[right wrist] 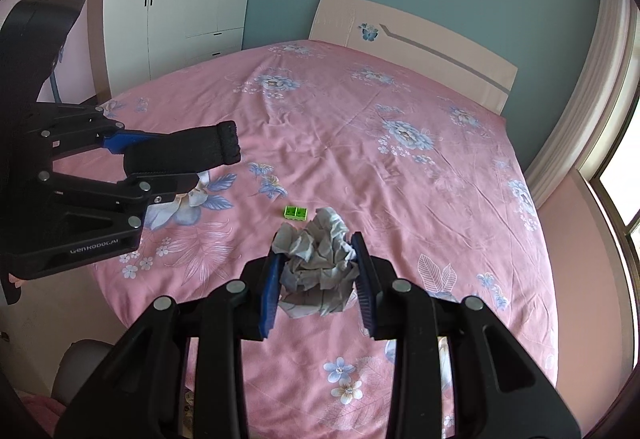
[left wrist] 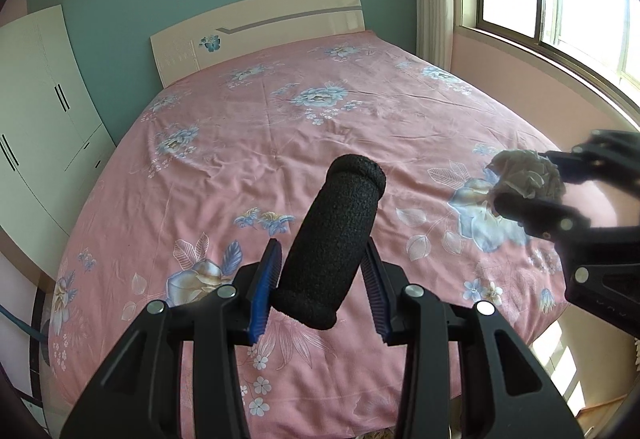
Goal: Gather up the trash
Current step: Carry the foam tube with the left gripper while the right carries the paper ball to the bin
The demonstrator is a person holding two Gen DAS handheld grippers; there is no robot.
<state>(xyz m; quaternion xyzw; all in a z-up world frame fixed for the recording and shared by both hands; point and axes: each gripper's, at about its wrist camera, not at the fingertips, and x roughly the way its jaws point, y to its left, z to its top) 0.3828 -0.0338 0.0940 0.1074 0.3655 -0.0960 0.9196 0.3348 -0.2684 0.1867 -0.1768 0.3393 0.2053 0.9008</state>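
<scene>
A: You have the crumpled paper wad pinched between the pads of your right claw, held clear above the bed. The squeeze lands across its middle, so the loose folds likely can't slip out while you carry it.

B: And your left claw?

A: It clamps the black foam tube near its lower end, so most of the tube juts forward past the pads. That grip looks firm enough for a light piece.

B: Anything left on the bed?

A: A small green toy brick lies on the pink floral sheet, just beyond the wad. With both claws full, you would have to drop these somewhere first; no bin shows in either view.
</scene>
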